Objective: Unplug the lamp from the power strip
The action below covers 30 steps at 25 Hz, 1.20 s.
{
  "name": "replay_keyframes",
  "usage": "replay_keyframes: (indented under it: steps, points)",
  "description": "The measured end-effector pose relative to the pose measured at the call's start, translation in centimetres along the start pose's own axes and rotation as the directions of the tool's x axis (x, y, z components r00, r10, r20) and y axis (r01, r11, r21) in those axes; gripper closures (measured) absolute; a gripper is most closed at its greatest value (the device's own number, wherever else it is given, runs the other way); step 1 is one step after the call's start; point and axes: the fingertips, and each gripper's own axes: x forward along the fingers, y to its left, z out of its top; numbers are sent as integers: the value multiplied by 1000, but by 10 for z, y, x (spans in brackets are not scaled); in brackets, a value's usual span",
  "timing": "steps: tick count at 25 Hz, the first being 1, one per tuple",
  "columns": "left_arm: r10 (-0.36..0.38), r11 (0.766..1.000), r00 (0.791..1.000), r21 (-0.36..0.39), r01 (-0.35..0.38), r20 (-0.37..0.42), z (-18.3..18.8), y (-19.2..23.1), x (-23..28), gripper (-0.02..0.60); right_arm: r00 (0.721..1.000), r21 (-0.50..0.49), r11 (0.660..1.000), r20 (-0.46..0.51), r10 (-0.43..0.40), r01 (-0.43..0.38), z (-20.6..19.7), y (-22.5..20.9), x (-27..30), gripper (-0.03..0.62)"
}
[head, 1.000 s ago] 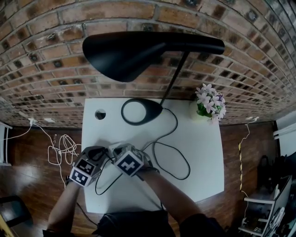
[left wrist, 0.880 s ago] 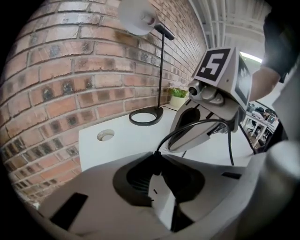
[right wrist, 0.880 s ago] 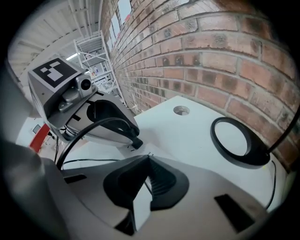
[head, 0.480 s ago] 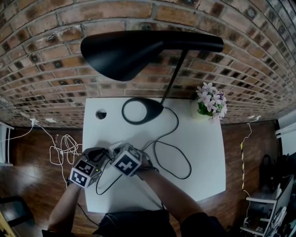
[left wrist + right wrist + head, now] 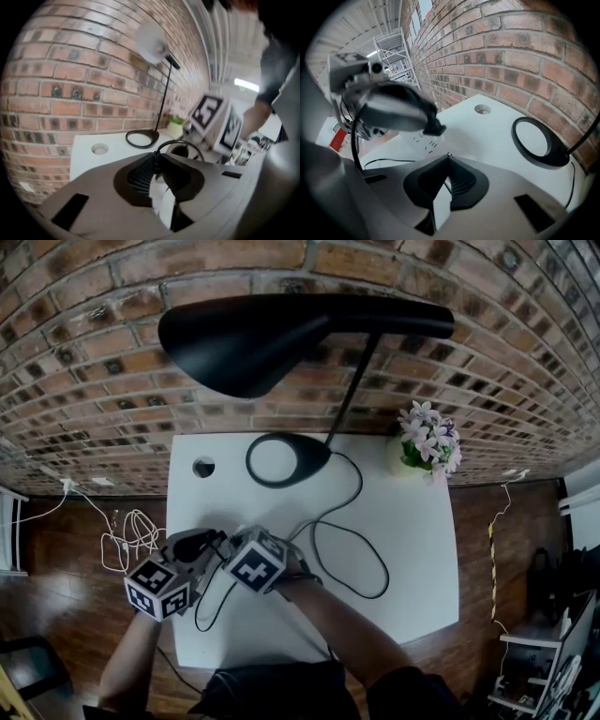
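We logged the left gripper (image 5: 156, 155) clenched on the black plug (image 5: 434, 127) of the lamp (image 5: 246, 341). The black cord (image 5: 179, 140) came out from between its jaw tips and arched ahead of them. In the right gripper view the plug hung at the left gripper's tip, just above the slots of the white power strip (image 5: 423, 142). We could not tell whether its pins touched the sockets. The right gripper (image 5: 447, 156) had its jaws pressed together with nothing visible between them. Its tips pointed at the strip just ahead, and we could not tell if they touched it. The plug was ahead of those tips and slightly to their left. Both grippers sat side by side at the front left of the white table (image 5: 412, 549), with the left one's marker cube over the table's left edge. The cord looped out to the right of the right gripper and ran back to the lamp base (image 5: 312, 461), well ahead of both grippers by the brick wall (image 5: 94, 381). A flower pot (image 5: 427, 448) stood far ahead to the right. A round hole (image 5: 203, 467) in the table lay ahead of the left gripper.
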Motion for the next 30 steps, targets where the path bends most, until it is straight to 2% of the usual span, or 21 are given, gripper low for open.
replay_keyframes:
  steps: [1, 3, 4, 7, 11, 14, 21, 23, 28, 30]
  points:
    - [-1, 999, 1000, 49, 0, 15, 17, -2, 1, 520, 1000, 10, 1000, 4, 4, -4, 0, -1, 0, 594]
    - [13, 977, 1000, 213, -11, -10, 36, -6, 2, 520, 1000, 37, 999, 13, 14, -15, -1, 0, -1, 594]
    - [9, 974, 1000, 228, -6, -9, 39, -7, 1, 522, 1000, 44, 999, 16, 17, -18, -1, 1, -1, 594]
    - [25, 989, 1000, 147, -28, 19, 37, 5, -6, 522, 1000, 44, 999, 25, 18, -19, 0, 1, -1, 594]
    - [51, 982, 999, 181, -49, -7, 32, 3, -9, 520, 1000, 50, 999, 16, 16, -17, -3, -2, -3, 594]
    - [69, 983, 998, 169, -67, -6, 31, 5, -14, 521, 1000, 64, 998, 2, 15, -15, -6, -4, -5, 594]
    - [84, 983, 996, 158, -88, 35, 43, 1, -25, 522, 999, 29, 999, 40, 13, -14, -8, -1, -6, 592]
    - [81, 984, 996, 154, -87, 43, 48, -1, -27, 521, 999, 71, 997, 48, 12, -15, -13, -4, -13, 591]
    - [76, 990, 996, 120, -80, 39, 48, 2, -30, 520, 970, 200, 979, 242, -26, -24, 8, -25, -60, 591]
    - [68, 992, 996, 99, -74, 57, 54, -1, -29, 520, 962, 217, 976, 269, -47, -14, 7, -30, -78, 591]
